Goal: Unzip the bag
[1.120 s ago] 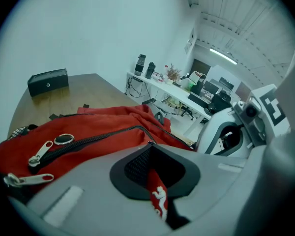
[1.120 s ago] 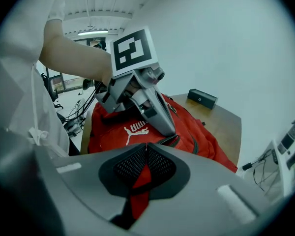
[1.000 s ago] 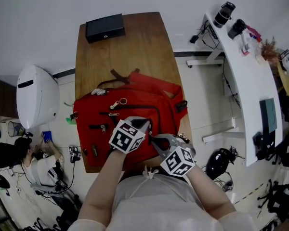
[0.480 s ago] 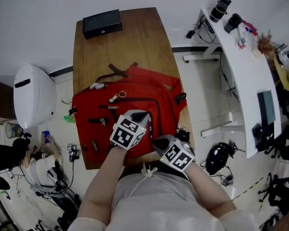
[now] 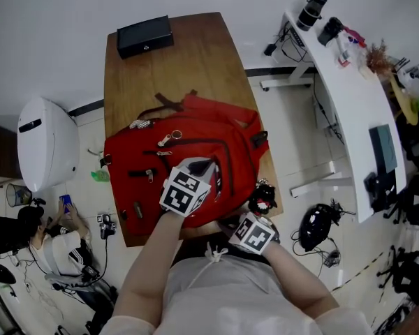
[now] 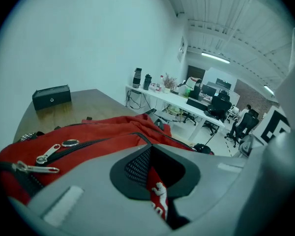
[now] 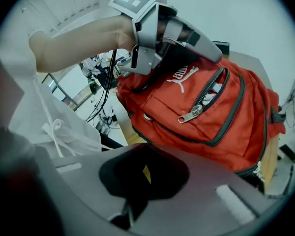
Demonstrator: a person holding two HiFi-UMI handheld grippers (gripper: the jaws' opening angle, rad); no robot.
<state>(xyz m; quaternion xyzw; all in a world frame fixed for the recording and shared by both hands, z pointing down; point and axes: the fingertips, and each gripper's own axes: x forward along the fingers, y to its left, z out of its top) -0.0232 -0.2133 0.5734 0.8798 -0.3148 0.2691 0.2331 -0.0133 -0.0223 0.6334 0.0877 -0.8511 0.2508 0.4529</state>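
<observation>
— fingers (image 6: 83, 181) of the left gripper (image 6: 155, 178) are pinching the red bag (image 5: 195, 128) lying on the table (image 5: 181, 61); the right gripper (image 7: 143, 173) is closing its own, seemingly empty.
— it should be catching that zip pull (image 7: 191, 113), then tugging along the track.

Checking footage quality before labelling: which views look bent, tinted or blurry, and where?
Head view: sharp, evenly lit, table edges bowed by the wide lens. Left gripper view: bluish cast, dark corners, left tongs soft. Right gripper view: bag sharp, near right tongs blurred.
</observation>
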